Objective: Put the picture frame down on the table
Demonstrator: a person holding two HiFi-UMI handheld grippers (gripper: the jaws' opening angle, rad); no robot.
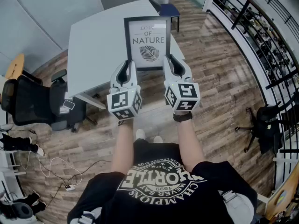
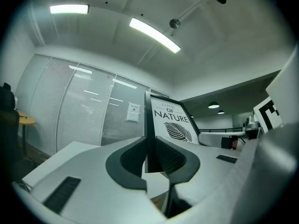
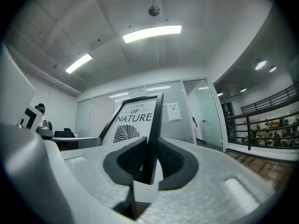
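A black picture frame (image 1: 147, 42) with a white print reading "OF NATURE" and a leaf is held up in the air over the near edge of the grey table (image 1: 96, 45). My left gripper (image 1: 130, 67) is shut on the frame's lower left edge, and my right gripper (image 1: 168, 63) is shut on its lower right edge. In the left gripper view the frame (image 2: 169, 123) rises edge-on between the dark pads (image 2: 128, 160). The right gripper view shows the frame (image 3: 135, 120) pinched the same way between its pads (image 3: 174, 160).
A black office chair (image 1: 32, 101) stands left of the table and a blue chair (image 1: 166, 8) at its far end. Black railing (image 1: 266, 45) runs along the right. Cables and a power strip (image 1: 65, 181) lie on the wood floor at lower left.
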